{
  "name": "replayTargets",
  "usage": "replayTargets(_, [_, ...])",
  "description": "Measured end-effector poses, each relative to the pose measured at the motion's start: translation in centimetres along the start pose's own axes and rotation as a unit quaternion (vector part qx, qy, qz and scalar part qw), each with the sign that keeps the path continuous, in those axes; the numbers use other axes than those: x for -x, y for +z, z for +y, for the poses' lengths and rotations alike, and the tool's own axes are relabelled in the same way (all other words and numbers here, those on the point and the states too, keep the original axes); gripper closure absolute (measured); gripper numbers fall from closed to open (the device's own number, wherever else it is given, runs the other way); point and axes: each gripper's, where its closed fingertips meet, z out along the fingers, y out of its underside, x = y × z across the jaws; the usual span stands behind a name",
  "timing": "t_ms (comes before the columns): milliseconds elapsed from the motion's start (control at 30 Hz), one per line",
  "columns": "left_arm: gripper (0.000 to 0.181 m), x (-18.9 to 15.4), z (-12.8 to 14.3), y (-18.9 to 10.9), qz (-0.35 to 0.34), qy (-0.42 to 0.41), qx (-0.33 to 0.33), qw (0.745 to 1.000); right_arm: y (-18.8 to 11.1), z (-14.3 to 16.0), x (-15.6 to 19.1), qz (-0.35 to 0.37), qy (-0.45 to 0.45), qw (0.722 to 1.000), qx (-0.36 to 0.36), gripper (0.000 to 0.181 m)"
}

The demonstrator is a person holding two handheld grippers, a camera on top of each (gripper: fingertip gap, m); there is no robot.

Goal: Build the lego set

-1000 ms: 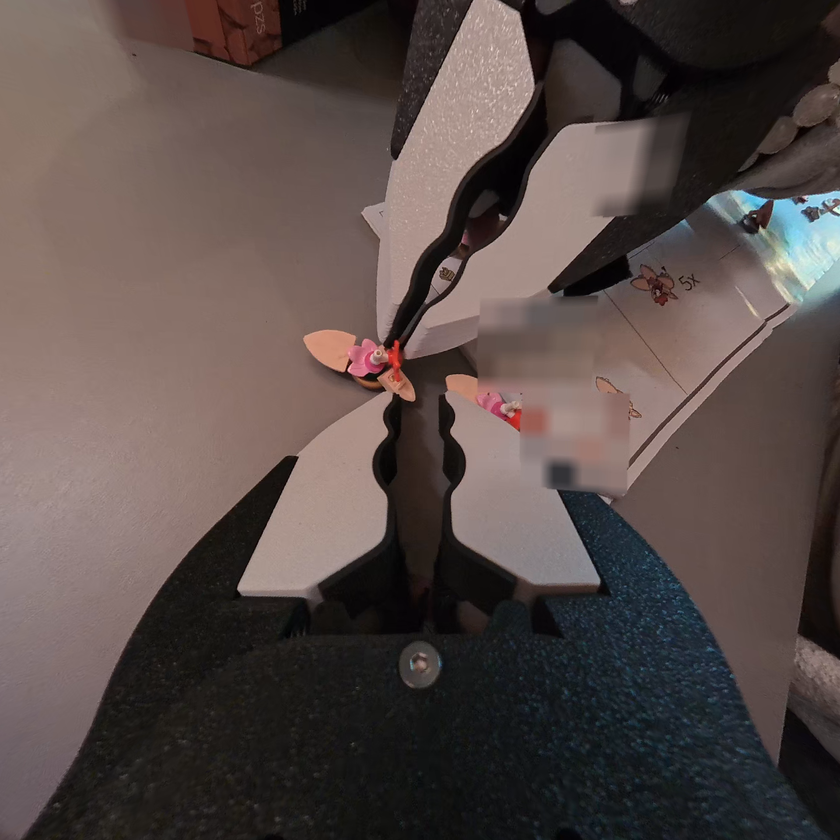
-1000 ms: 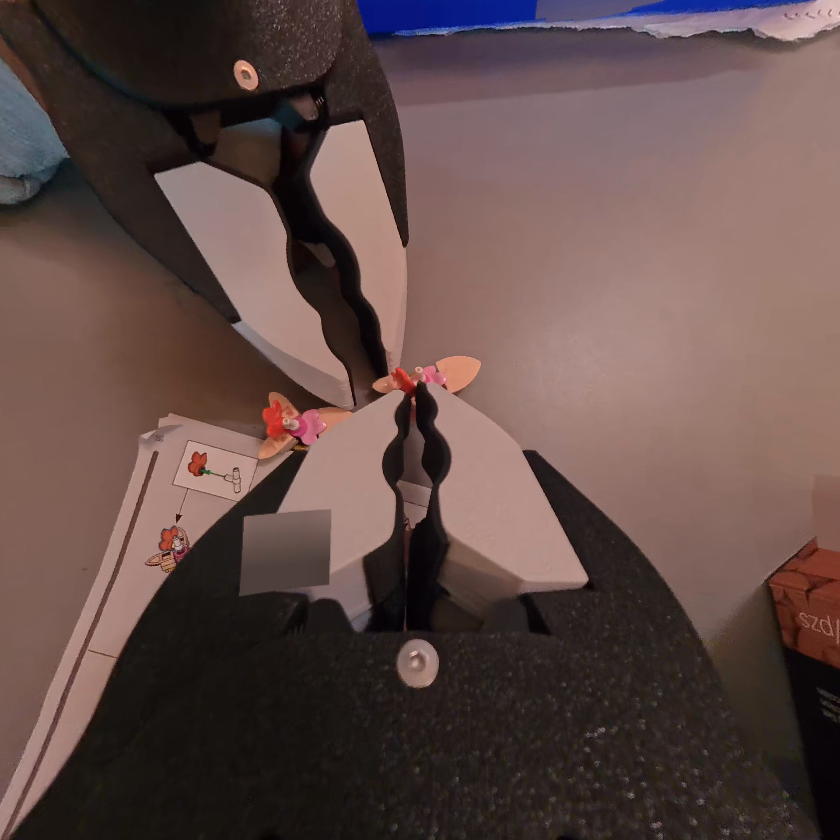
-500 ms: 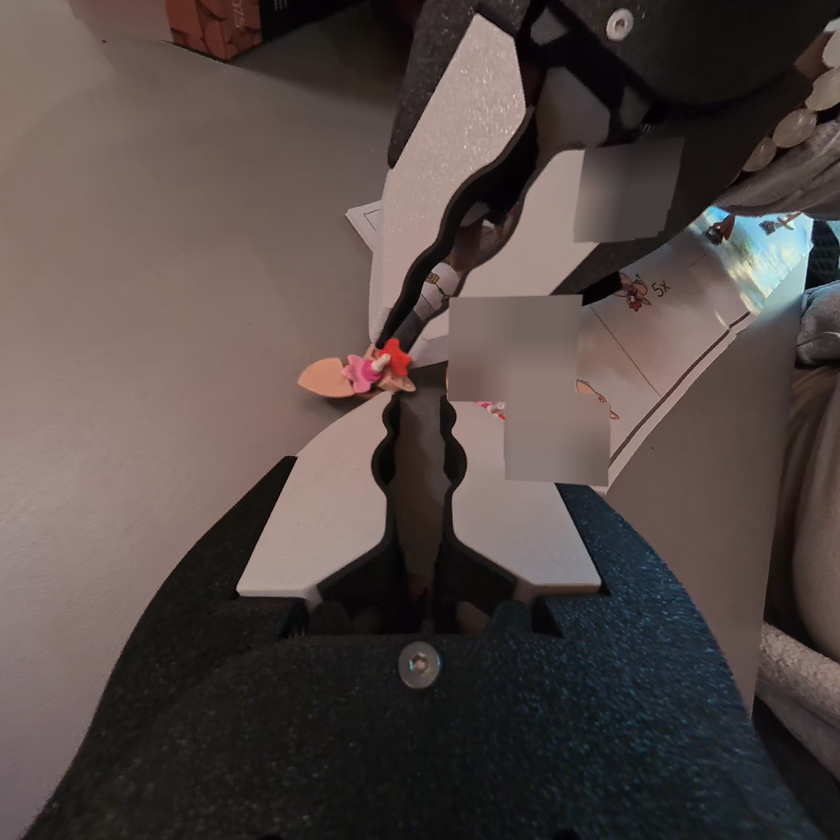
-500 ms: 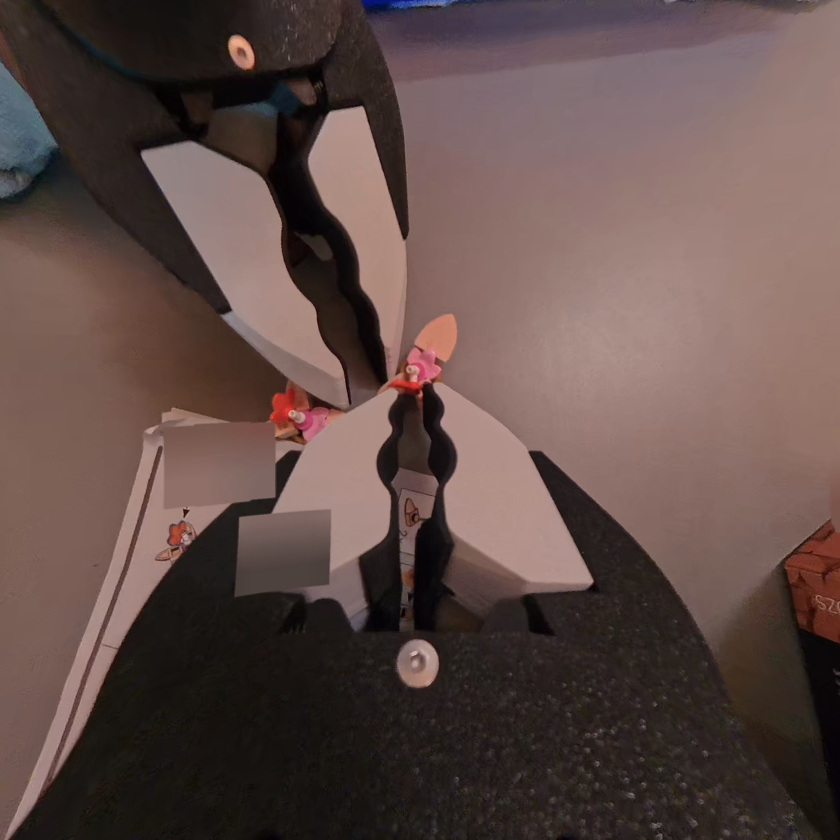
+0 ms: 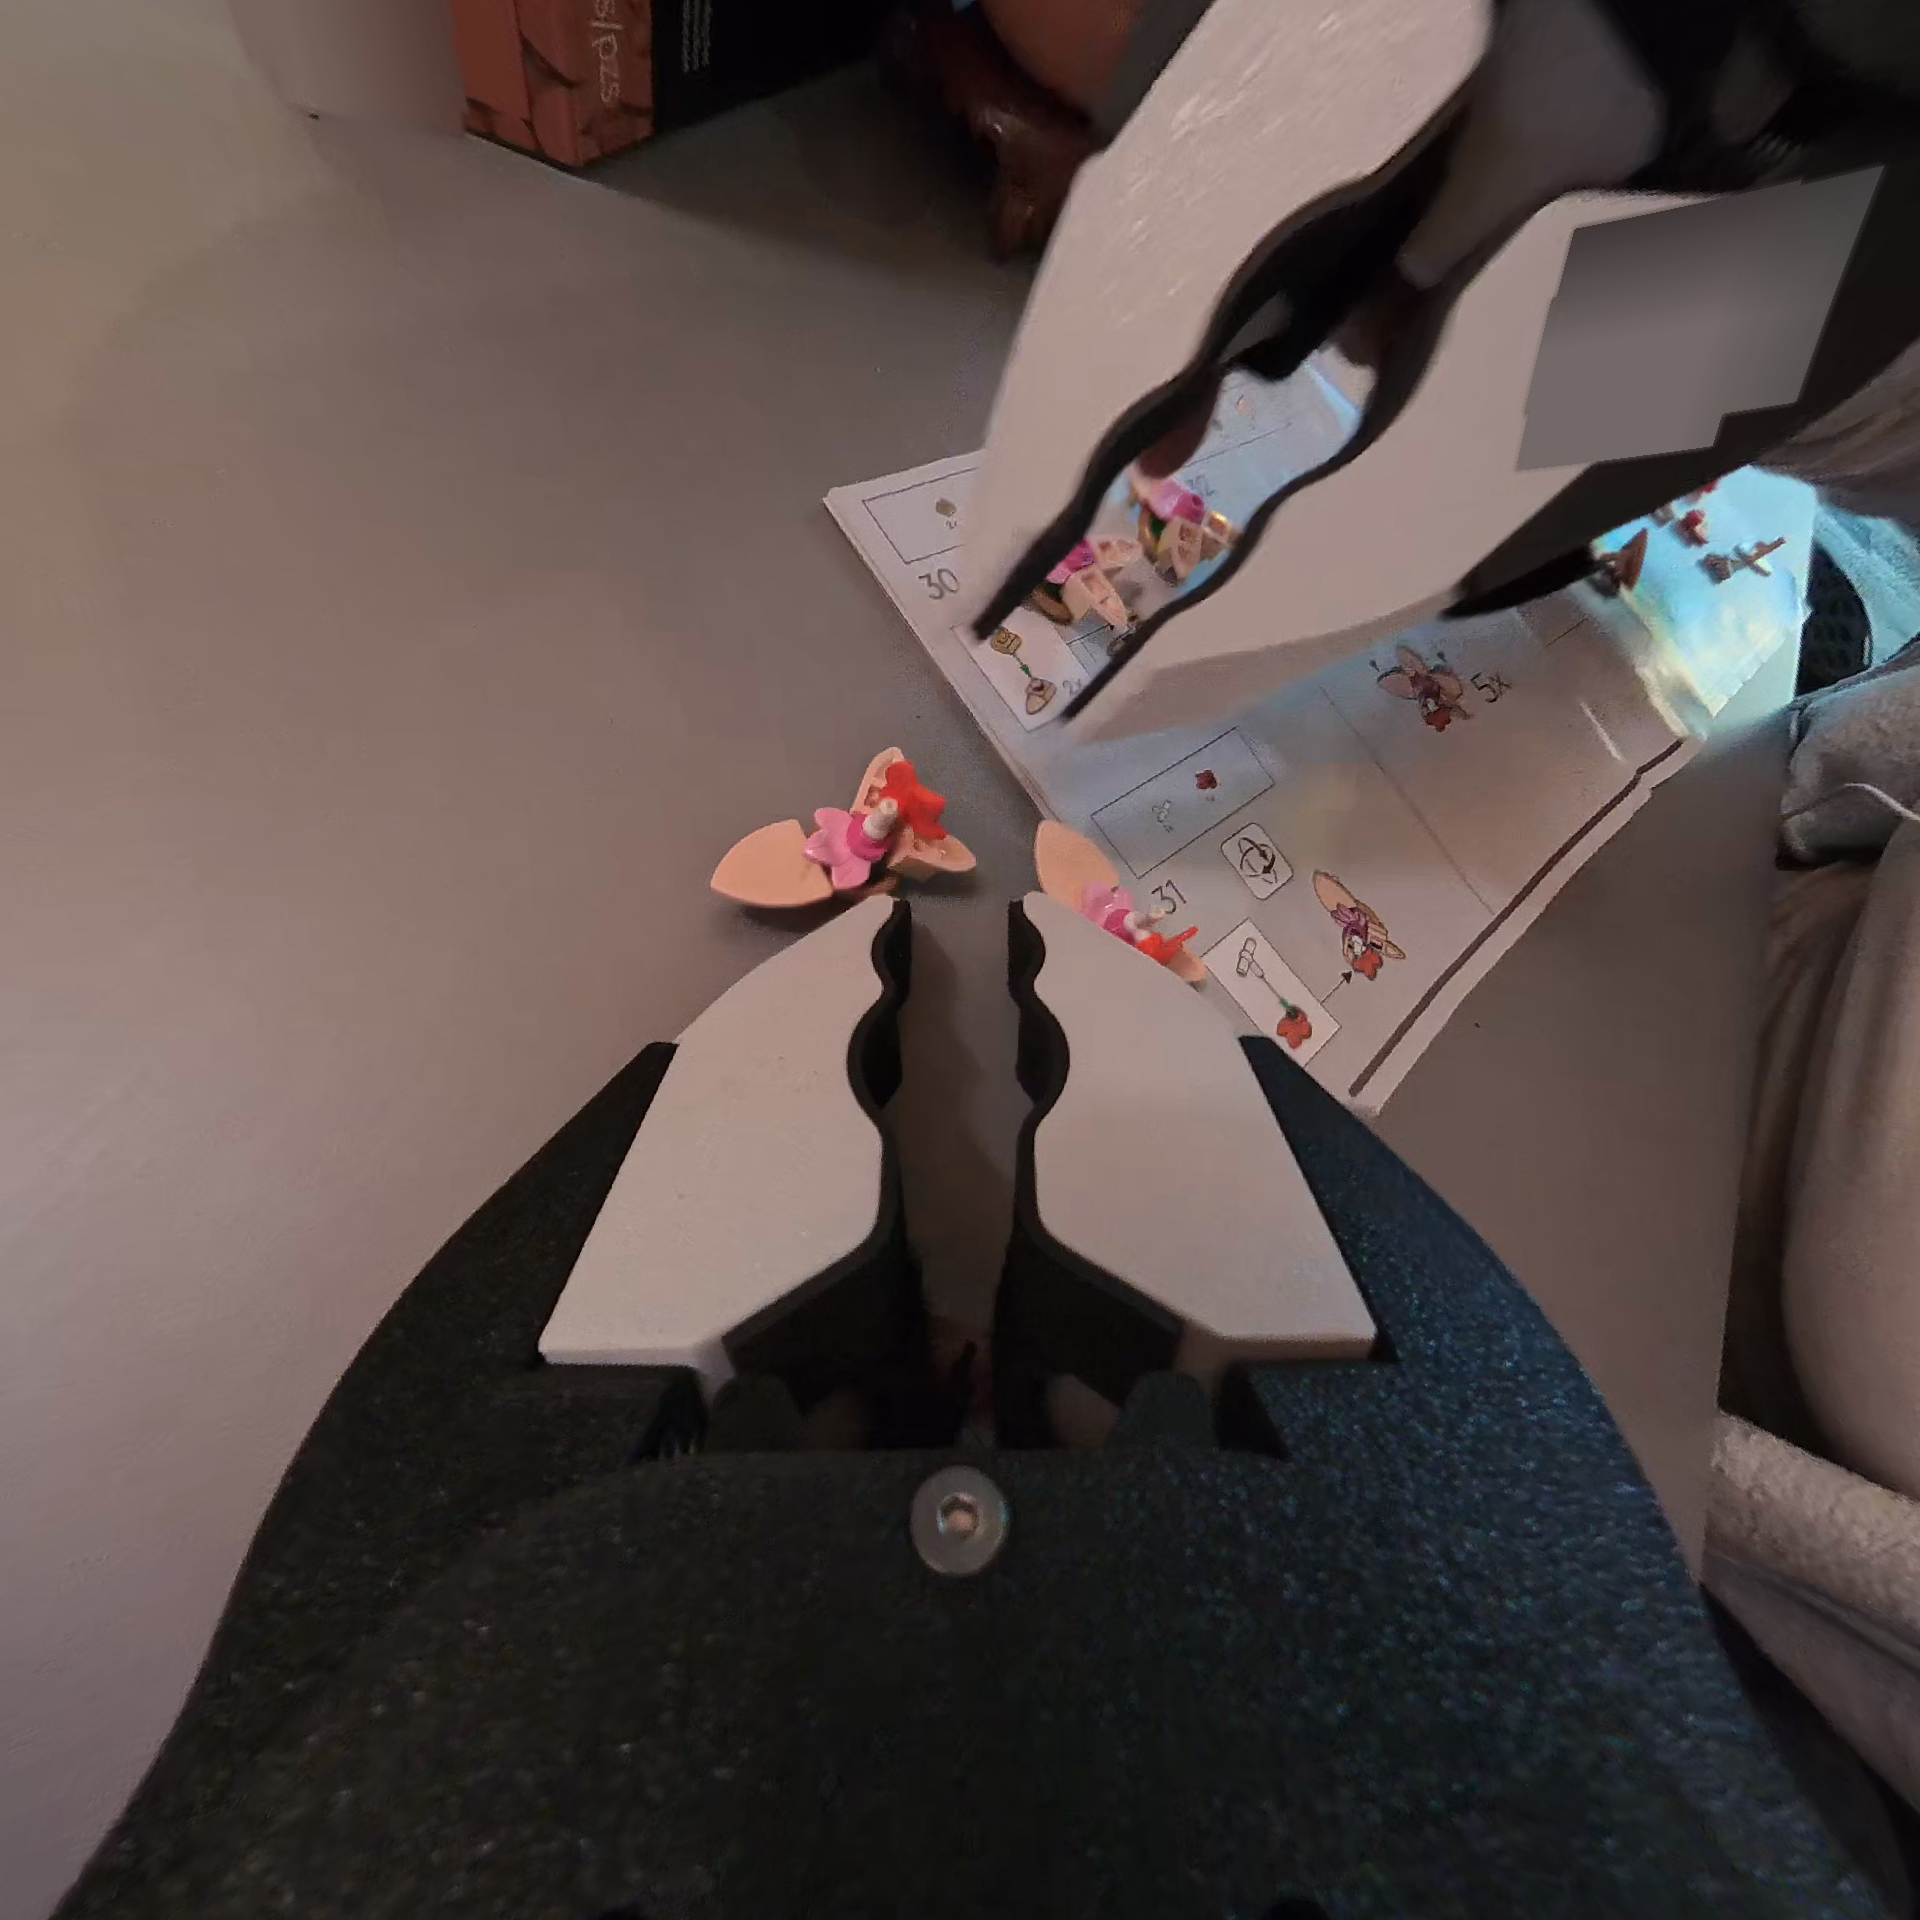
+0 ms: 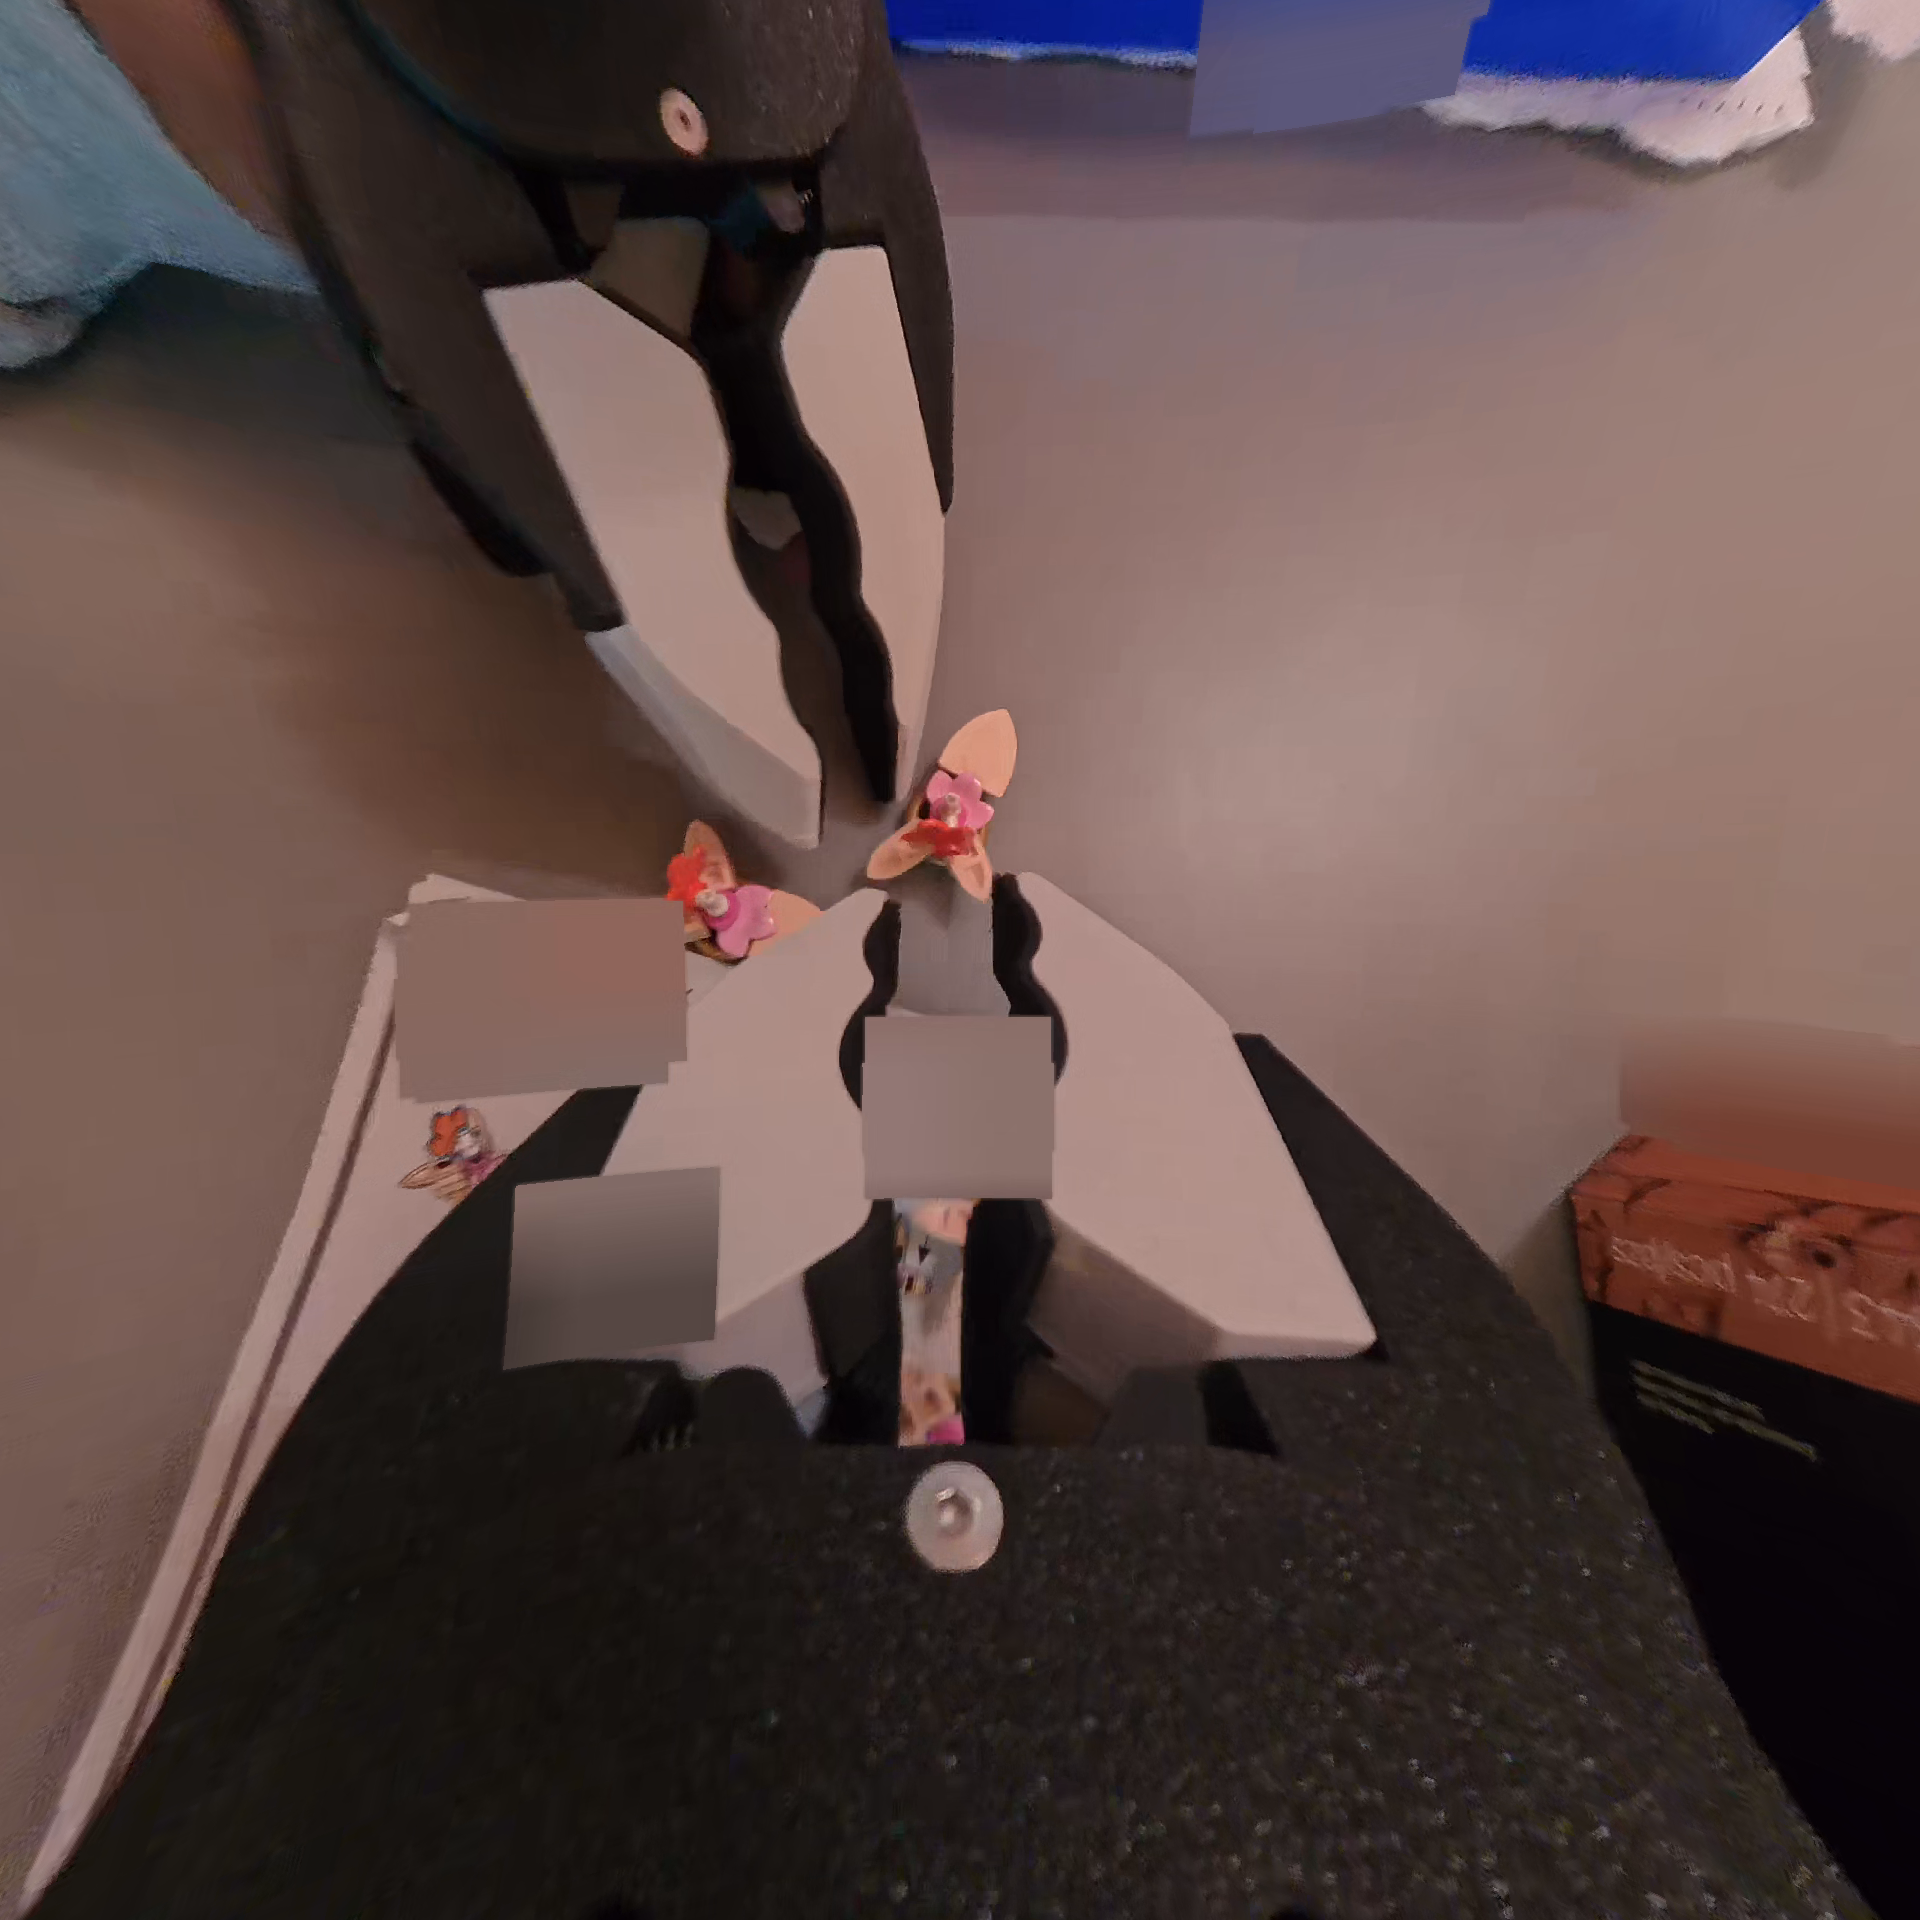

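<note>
Jaws parted on both; grey table (image 5: pixel 312 623), booklet (image 5: pixel 1455 810), box (image 6: pixel 1756 1236).

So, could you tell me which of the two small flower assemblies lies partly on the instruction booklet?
The flower assembly beside the left tool's right fingertip; its petals overlap the instruction booklet, while the other flower lies wholly on bare table.

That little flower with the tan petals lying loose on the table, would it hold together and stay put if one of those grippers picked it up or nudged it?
The flower looks tiny beside the left gripper, so it is probably very light and would skid on the smooth table. It is several small parts stacked on a thin peg, so a squeeze might pop the red piece off. Its petals splay flat, so it likely won't roll.
</note>
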Motion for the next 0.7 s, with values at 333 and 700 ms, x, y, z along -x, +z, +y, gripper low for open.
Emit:
replayTargets(333, [0.143, -3.3, -4.4, -6.0, -0.033, 0.148, -0.182, 0.972, -18.0, -1.2, 1.7, 0.143, -0.03, 0.97, -0.192, 0.152])
replayTargets(700, [0.159, -13.3, -6.6, -2.9, -0.037, 0.141, -0.32, 0.936, -8.5, 10.1, 1.6, 0.092, 0.048, 0.994, -0.036, 0.143])
